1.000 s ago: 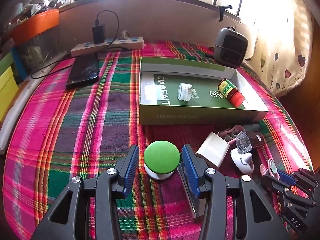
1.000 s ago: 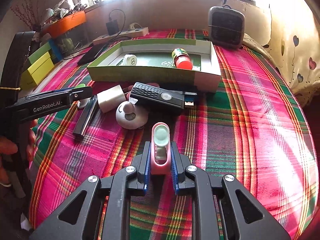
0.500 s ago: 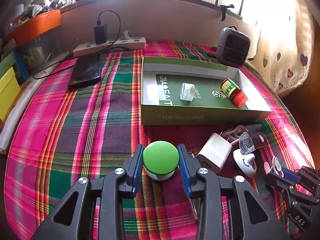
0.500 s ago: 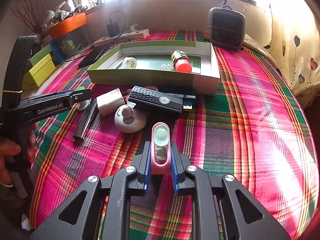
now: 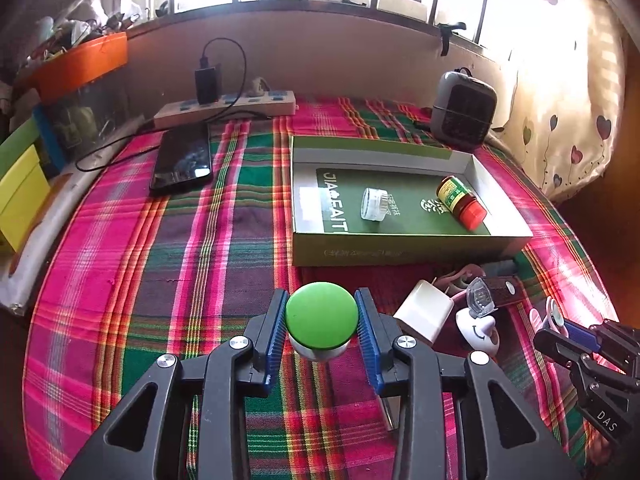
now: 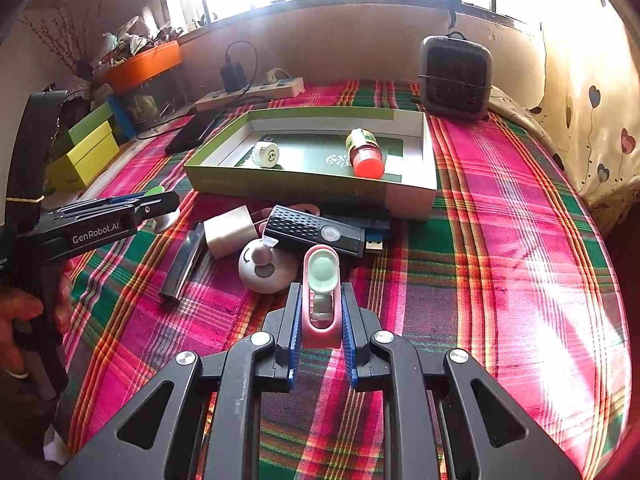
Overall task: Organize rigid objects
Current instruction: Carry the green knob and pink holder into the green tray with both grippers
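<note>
Under your tools lies a woven plaid cloth [image 5: 200, 248], matt and finely ribbed. Your left gripper [image 5: 322, 320] is matt black plastic with silver metal screws and ridged blue pads [image 5: 276, 332]; it presses on a smooth, satin green plastic cap [image 5: 321, 314]. Your right gripper [image 6: 320, 320] squeezes a glossy pink plastic piece [image 6: 321, 292]. The green box [image 5: 400, 248] looks like matt cardboard, the phone [image 5: 182, 160] has a glossy glass face, and the white charger [image 5: 424, 312] is smooth plastic.

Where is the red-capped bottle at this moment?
The red-capped bottle lies on its side in the right part of the green box, to the right of the small clear jar.
</note>
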`<act>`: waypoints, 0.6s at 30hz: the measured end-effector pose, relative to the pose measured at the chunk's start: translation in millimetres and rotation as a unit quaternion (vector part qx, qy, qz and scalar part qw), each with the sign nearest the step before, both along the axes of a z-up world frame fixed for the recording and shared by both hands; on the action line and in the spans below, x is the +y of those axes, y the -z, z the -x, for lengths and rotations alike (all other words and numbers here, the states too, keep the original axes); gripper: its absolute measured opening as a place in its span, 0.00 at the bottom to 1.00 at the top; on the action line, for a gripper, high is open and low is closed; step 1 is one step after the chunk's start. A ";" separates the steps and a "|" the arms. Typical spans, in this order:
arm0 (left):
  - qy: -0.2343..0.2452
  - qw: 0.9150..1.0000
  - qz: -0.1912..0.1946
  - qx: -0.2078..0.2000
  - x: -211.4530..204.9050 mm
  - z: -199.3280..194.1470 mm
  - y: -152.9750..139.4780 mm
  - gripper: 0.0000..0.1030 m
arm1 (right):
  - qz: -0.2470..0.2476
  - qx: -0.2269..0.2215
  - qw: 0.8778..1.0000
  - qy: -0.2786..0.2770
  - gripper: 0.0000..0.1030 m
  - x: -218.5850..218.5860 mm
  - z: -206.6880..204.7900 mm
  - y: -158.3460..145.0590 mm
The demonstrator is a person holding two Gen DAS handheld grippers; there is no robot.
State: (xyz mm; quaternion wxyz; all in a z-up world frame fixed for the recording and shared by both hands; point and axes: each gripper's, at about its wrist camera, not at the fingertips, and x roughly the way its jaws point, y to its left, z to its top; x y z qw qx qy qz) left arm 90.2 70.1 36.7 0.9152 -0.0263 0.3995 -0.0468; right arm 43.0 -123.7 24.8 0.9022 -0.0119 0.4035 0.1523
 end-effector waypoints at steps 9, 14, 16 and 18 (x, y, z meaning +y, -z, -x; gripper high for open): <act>0.012 1.000 0.012 -0.015 -1.7 -9.5 -22.3 0.31 | -0.016 -0.012 1.000 -0.007 0.18 -3.2 -16.4 -22.7; 0.021 0.999 0.019 -0.016 -2.8 -24.0 -29.5 0.31 | -0.019 -0.014 1.000 -0.013 0.18 -0.8 -36.5 -32.5; 0.026 0.999 0.025 -0.016 -3.1 -31.1 -30.9 0.32 | -0.020 -0.014 1.000 -0.015 0.18 0.8 -44.6 -35.1; 0.025 0.999 0.034 -0.014 -2.8 -39.0 -32.0 0.31 | -0.020 -0.014 1.000 -0.017 0.18 2.0 -53.8 -37.3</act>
